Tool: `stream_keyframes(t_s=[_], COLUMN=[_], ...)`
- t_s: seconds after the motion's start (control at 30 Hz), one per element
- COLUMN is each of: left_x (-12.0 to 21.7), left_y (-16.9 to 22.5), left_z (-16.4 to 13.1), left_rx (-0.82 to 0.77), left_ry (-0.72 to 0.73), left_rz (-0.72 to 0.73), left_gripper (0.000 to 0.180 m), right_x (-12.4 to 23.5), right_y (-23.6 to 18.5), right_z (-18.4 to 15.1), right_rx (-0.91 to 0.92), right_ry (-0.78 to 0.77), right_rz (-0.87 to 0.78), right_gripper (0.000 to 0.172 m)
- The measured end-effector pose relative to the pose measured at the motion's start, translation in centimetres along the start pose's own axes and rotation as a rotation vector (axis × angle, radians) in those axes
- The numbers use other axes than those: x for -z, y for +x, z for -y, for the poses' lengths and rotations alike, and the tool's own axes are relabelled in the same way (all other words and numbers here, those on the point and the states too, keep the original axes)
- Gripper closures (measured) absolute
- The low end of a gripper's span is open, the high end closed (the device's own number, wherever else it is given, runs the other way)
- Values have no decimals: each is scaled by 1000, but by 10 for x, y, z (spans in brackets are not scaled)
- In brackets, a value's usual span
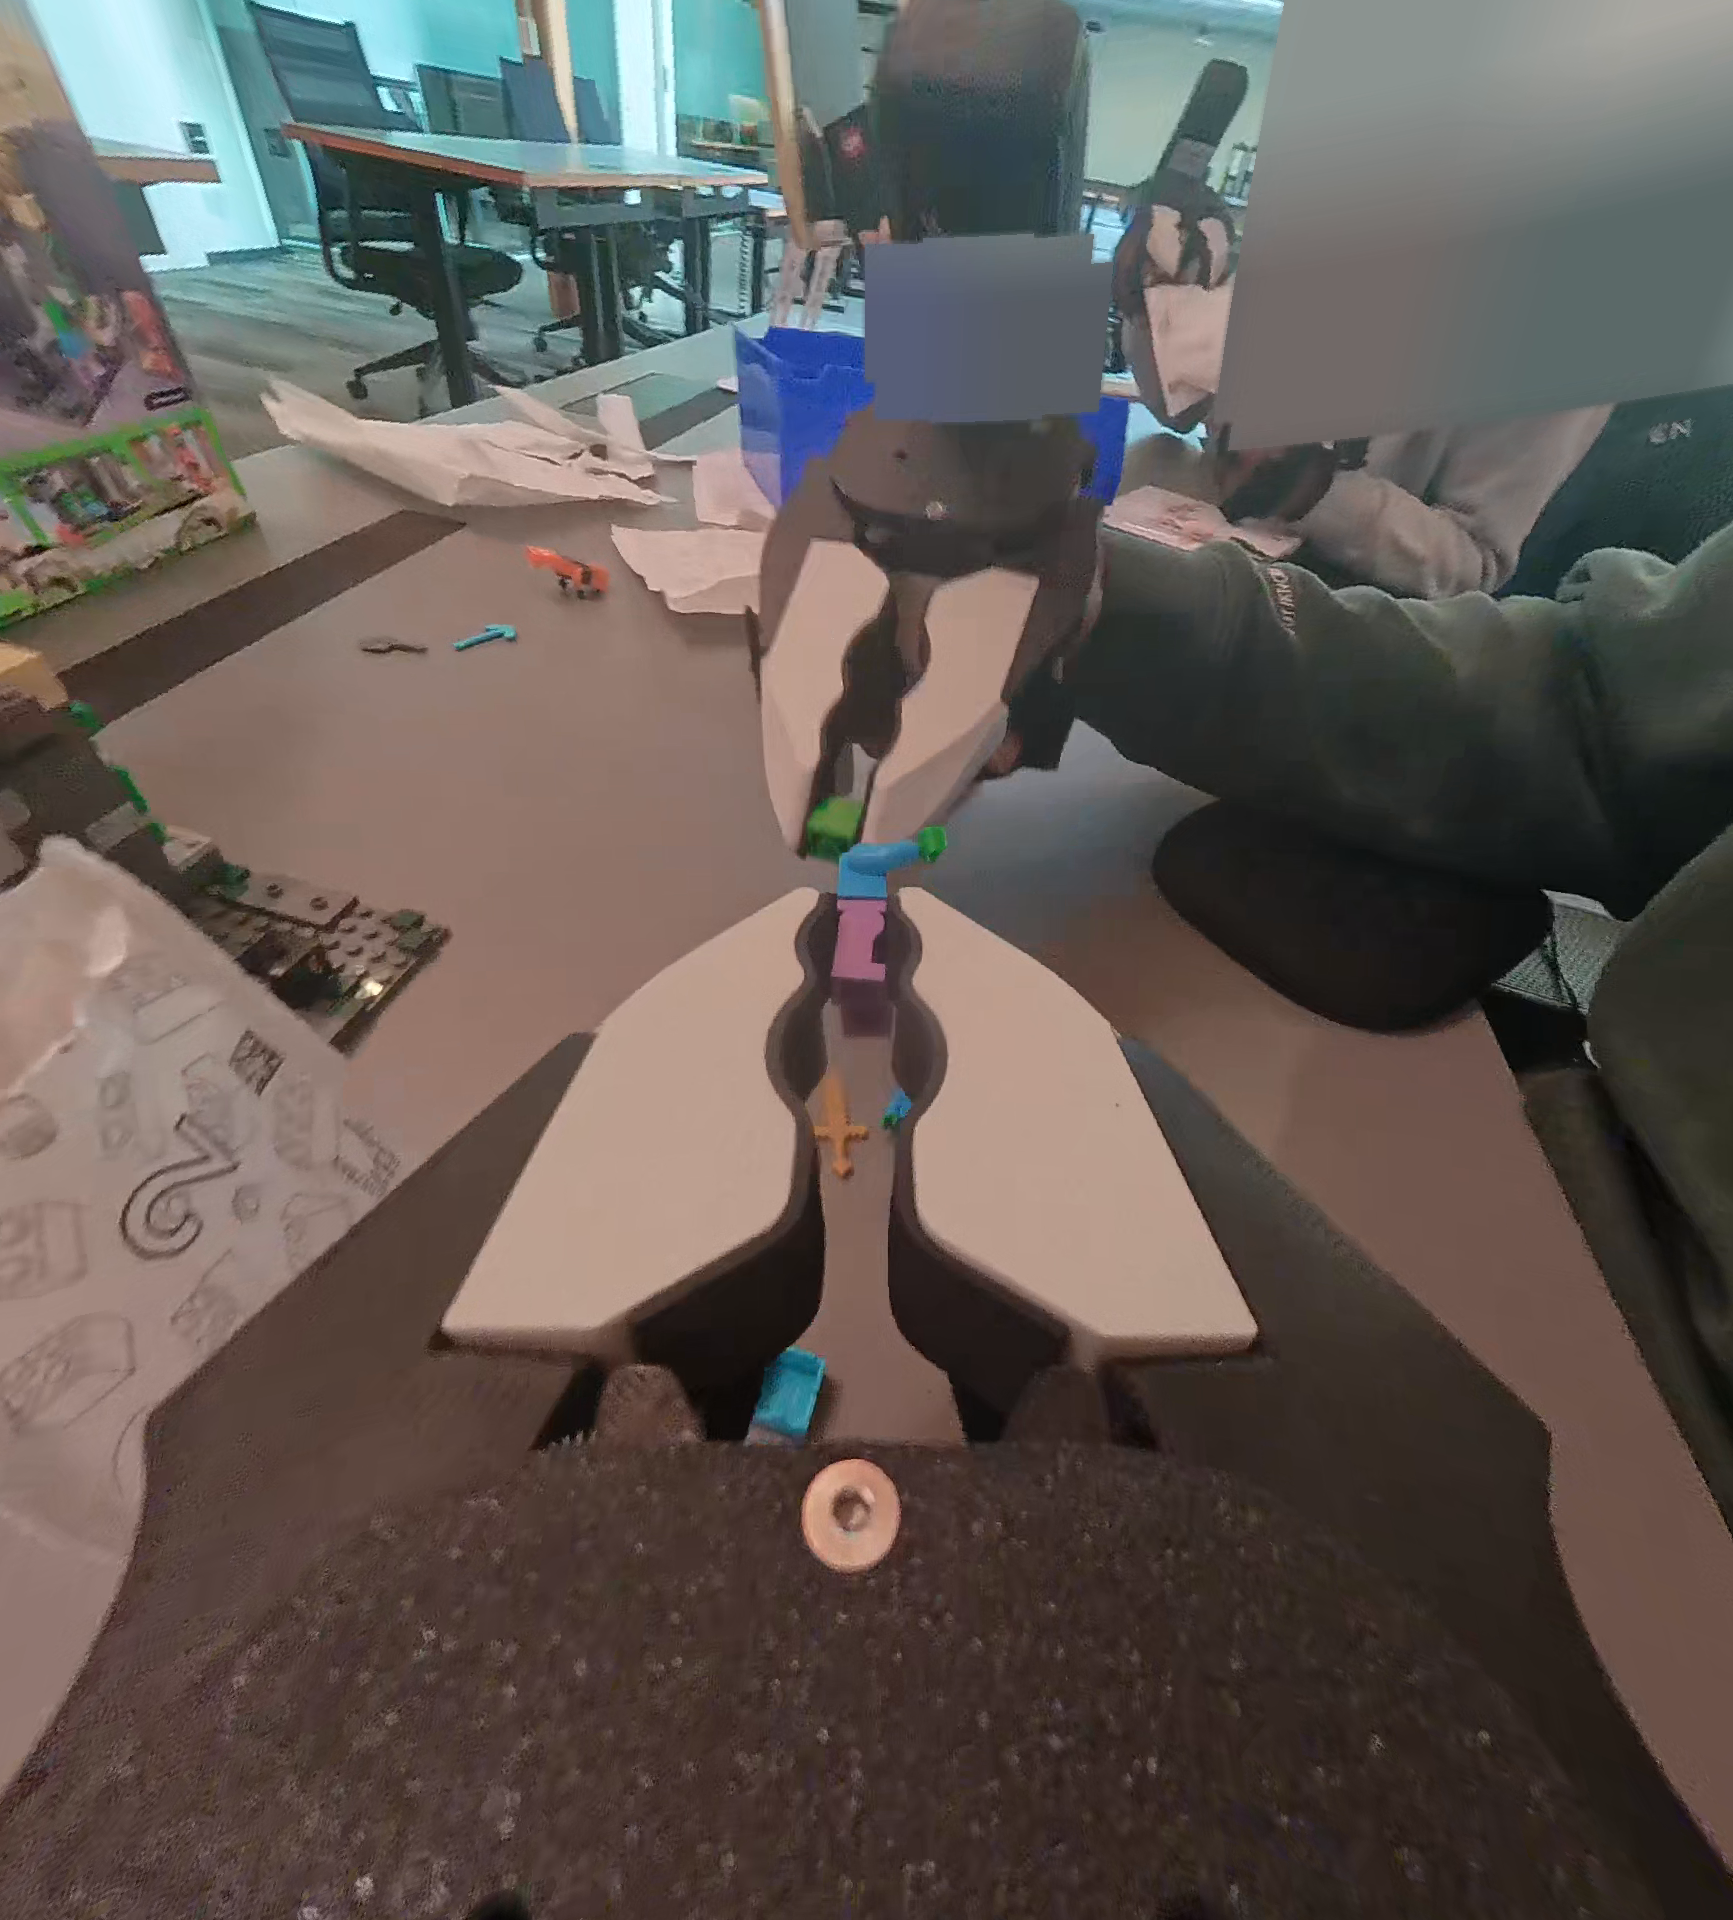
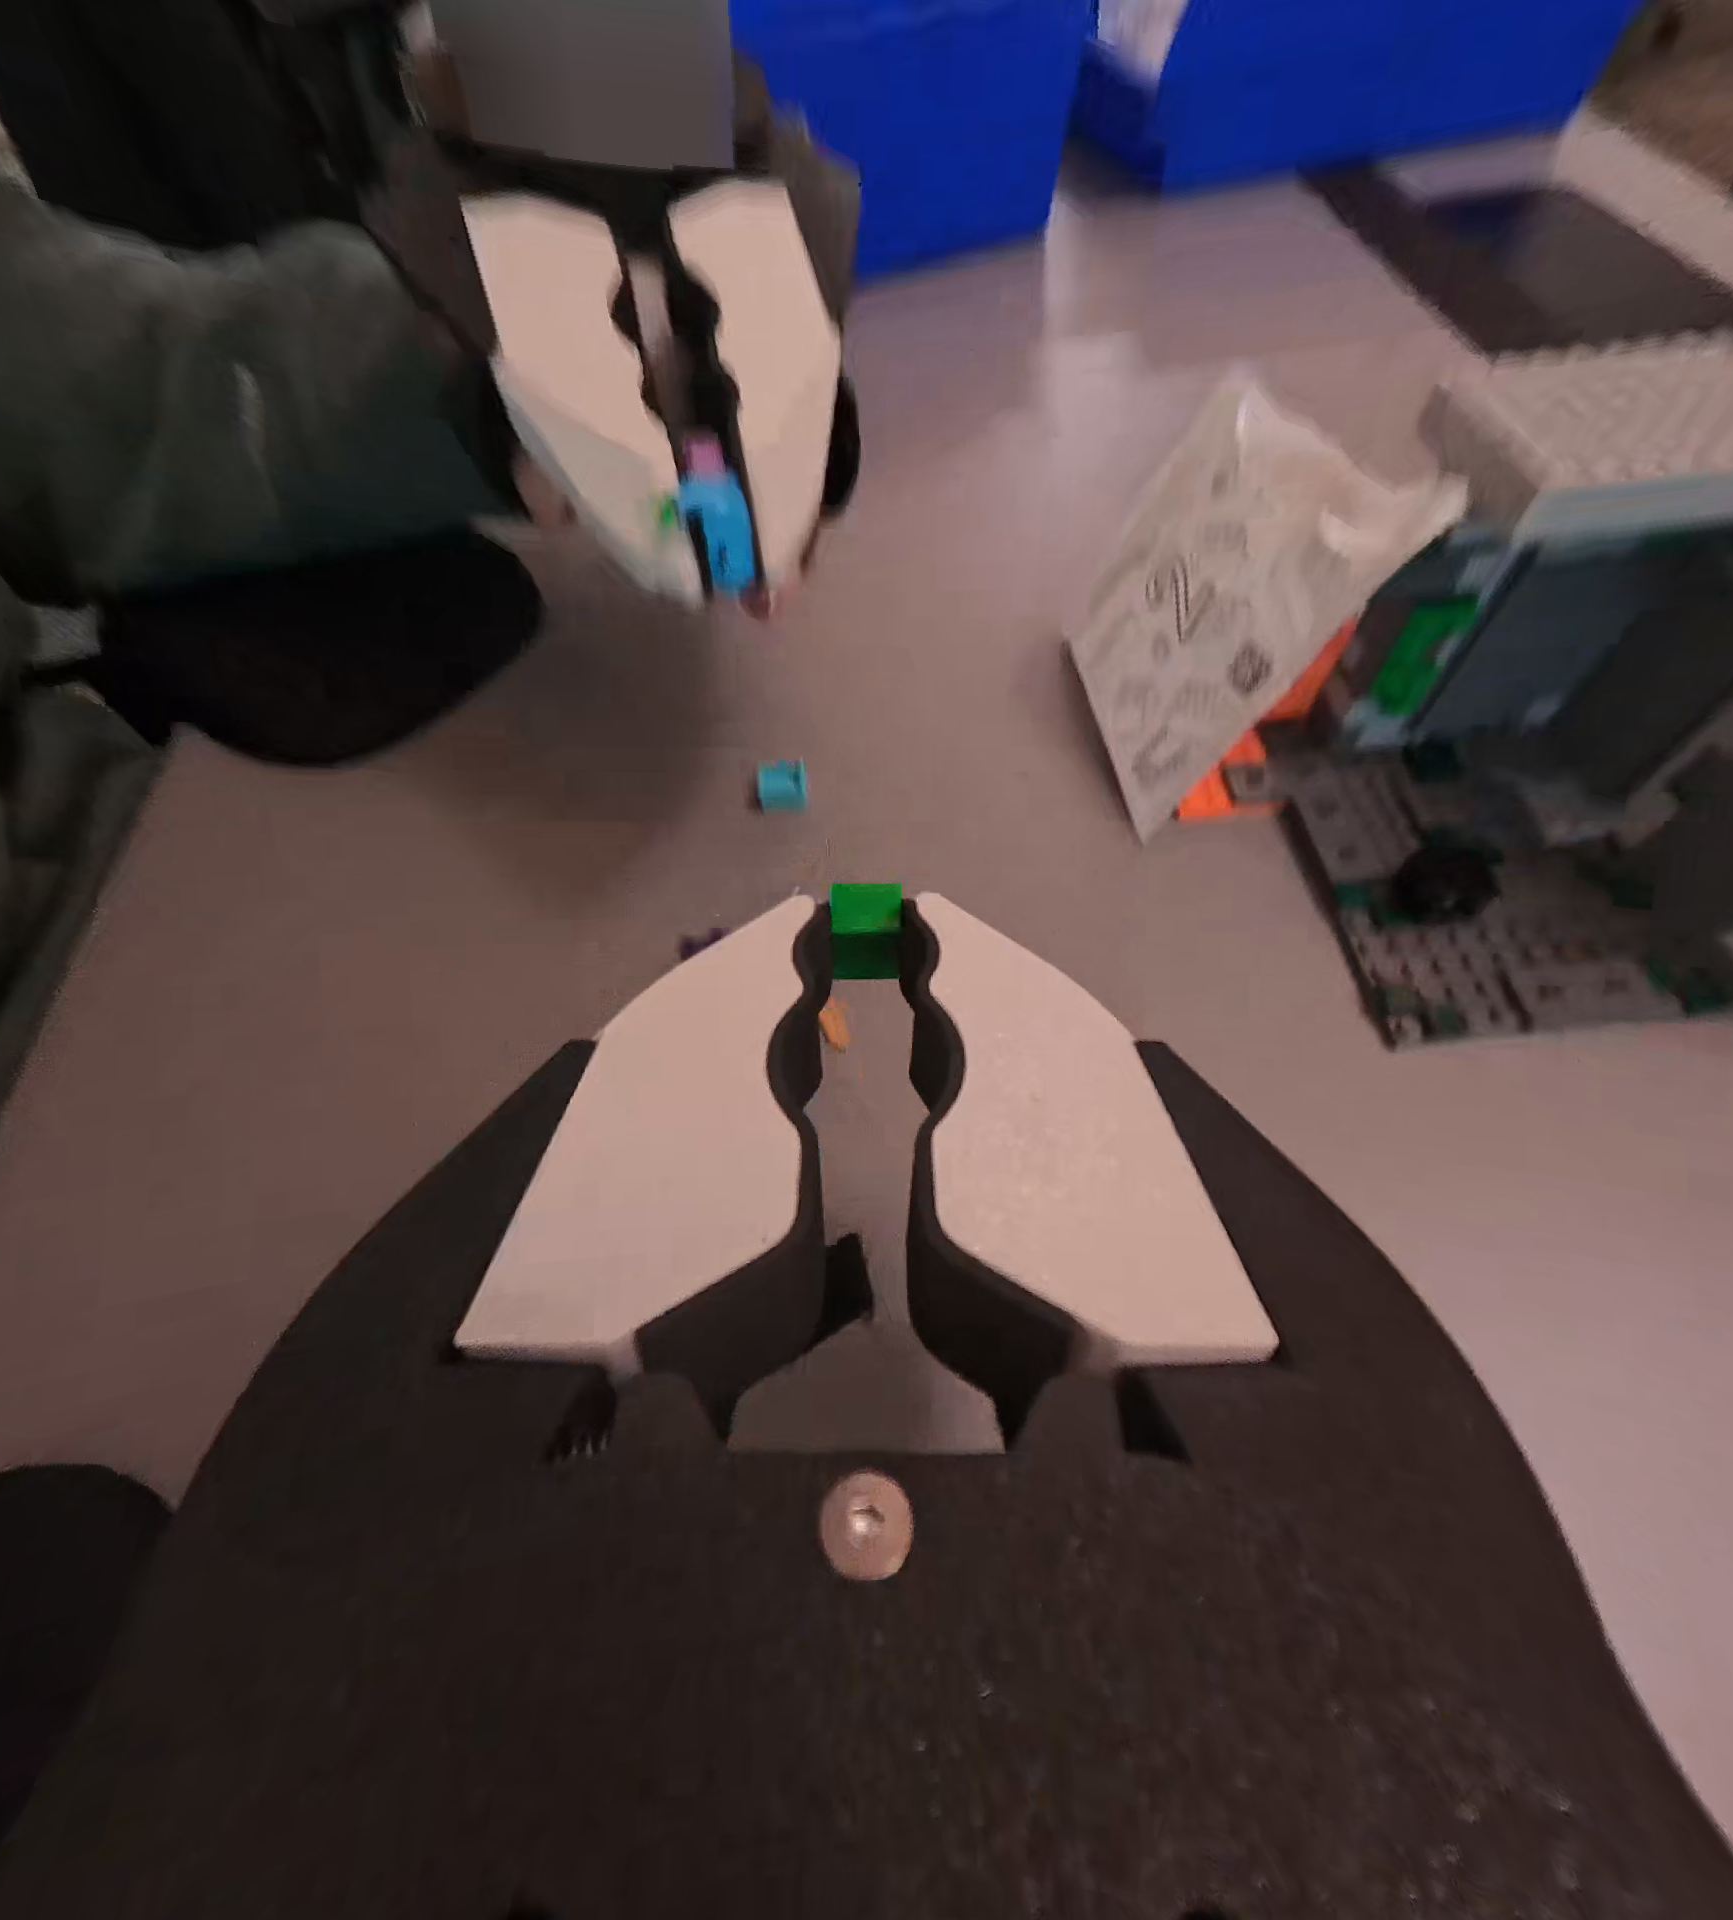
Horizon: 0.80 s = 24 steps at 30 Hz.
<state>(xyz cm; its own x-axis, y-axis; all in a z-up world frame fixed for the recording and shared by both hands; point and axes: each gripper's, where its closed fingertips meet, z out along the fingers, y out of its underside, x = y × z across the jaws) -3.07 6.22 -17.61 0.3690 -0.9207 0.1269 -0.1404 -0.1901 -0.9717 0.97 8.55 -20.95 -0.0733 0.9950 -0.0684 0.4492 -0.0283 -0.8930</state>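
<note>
While the left gripper (image 1: 860, 914) clamped the pink legs of a toy figure (image 1: 862, 940) between nearly closed fingers, the figure's blue torso (image 1: 867, 868) projected past the tips. Directly beyond the figure, the right gripper (image 2: 864, 920) pinched a green cube (image 2: 864, 920) with both pads pressed on its sides; in the left wrist view the cube sat just beside the torso. Below the figure, a gold sword (image 1: 839, 1135) and a blue brick (image 2: 781, 784) lay on the grey surface (image 1: 529, 790). Left of the figure stood a grey studded build (image 1: 322, 935) and a printed bag (image 1: 114, 1143).
</note>
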Motion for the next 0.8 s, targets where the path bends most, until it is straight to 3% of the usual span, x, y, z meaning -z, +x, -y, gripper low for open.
stream_keyframes(t_s=[0.13,0.37,0.43,0.63,0.73,0.8], left_x=[0,-3,-5,-14,-18,-19], left_y=[-10,-11,-8,9,19,23], left_z=[-18,-27,-29,-34,-31,-31], left_rx=[0,33,27,-25,-41,-47], left_ry=[-60,-80,-88,-120,-102,-98], left_rz=[65,81,78,27,-21,-35], left_gripper=[172,172,172,173,173,173], right_x=[-21,-33,-32,-24,-26,-27], right_y=[1,-7,-7,-26,-36,-44], right_z=[-34,-48,-44,11,16,15], right_rx=[17,35,31,41,57,70], right_ry=[-166,-251,-227,57,74,80], right_rz=[-26,-10,-19,27,63,105], right_gripper=[159,142,138,142,146,158])
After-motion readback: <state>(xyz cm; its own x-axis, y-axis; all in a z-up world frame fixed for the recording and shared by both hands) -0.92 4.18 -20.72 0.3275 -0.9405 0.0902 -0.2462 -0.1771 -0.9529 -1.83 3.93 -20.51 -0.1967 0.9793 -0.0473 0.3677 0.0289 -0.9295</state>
